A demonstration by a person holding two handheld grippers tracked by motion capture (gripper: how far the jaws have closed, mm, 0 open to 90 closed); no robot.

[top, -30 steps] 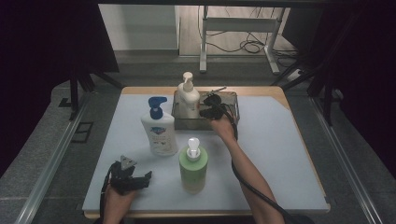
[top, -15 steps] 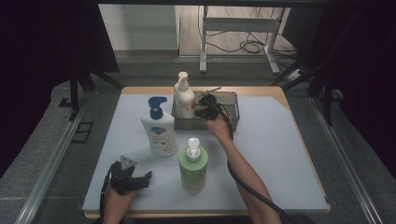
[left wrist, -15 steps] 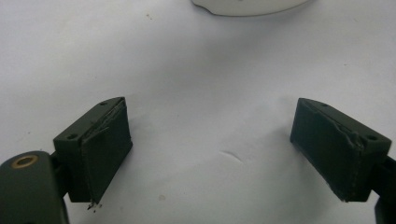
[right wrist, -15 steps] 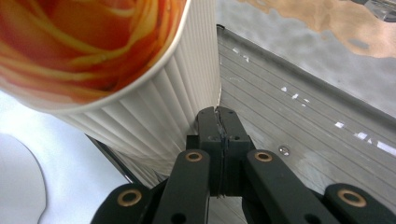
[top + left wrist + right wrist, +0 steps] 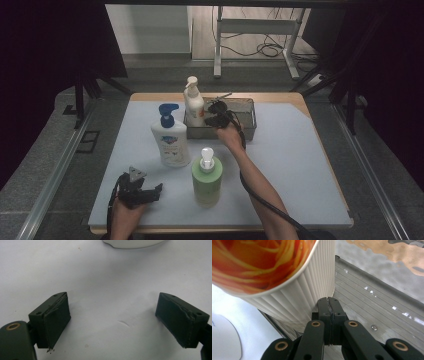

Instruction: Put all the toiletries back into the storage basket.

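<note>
A cream pump bottle [image 5: 194, 106] with a ribbed wall and an orange label [image 5: 294, 287] stands at the left end of a metal tray [image 5: 248, 125], leaning a little. My right gripper [image 5: 216, 114] is shut with nothing between its jaws. In the right gripper view its tip [image 5: 329, 303] lies right against the bottle's ribbed side, above the tray floor [image 5: 377, 305]. My left gripper [image 5: 139, 190] rests near the table's front left corner. It is open over the bare mat [image 5: 112, 322] and holds nothing.
A white bottle with a blue pump [image 5: 170, 139] stands left of centre; its base edge [image 5: 132, 242] lies ahead of the left gripper. In the middle near the front stands a green bottle with a white pump [image 5: 206, 177]. A pale mat [image 5: 300, 165] covers the table.
The cream bottle has shifted a little to the left along the tray's end, with my shut right gripper following beside it. The left gripper has stayed put.
</note>
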